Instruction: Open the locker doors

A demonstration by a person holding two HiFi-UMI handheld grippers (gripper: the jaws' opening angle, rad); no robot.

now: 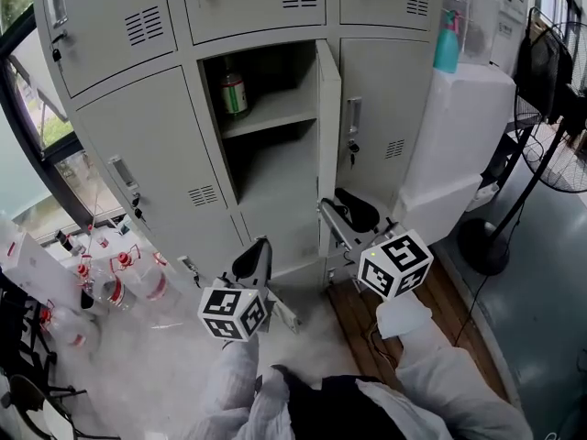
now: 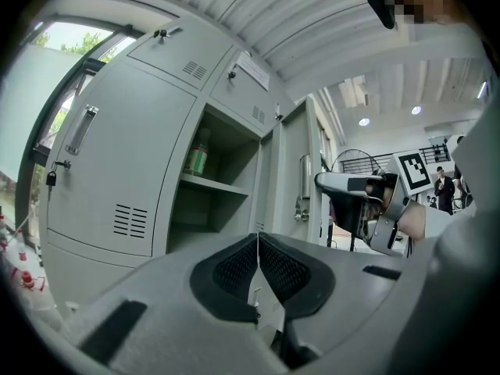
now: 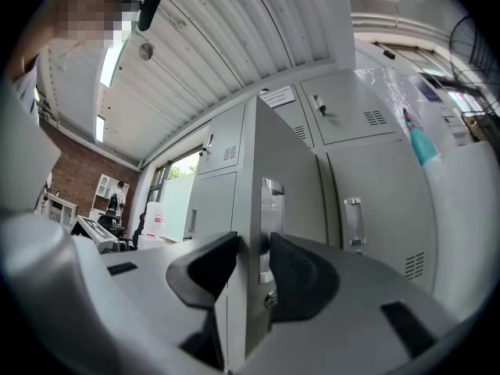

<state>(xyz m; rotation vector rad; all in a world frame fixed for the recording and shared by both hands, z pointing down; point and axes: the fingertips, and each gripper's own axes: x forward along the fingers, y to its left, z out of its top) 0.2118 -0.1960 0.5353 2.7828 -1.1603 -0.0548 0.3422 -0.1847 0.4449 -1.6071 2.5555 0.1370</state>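
The grey locker bank (image 1: 138,145) has its middle door (image 1: 328,126) swung open, edge-on to me. Inside, a green bottle (image 1: 233,90) stands on the shelf (image 1: 271,108). My right gripper (image 1: 336,214) is shut on that door's free edge, low down. In the right gripper view the door (image 3: 285,162) runs between the pads, with its handle (image 3: 270,209) against the right pad (image 3: 301,276). My left gripper (image 1: 260,253) hangs lower left of the opening, shut and empty, its pads (image 2: 234,268) pressed together. The left gripper view shows the open compartment (image 2: 226,186) and the right gripper (image 2: 351,187).
Closed doors flank the opening at left (image 1: 156,172) and right (image 1: 381,122). A white appliance (image 1: 459,145) with a teal spray bottle (image 1: 447,39) stands at right, beside a floor fan (image 1: 550,145). Several plastic bottles (image 1: 119,278) lie on the floor at left.
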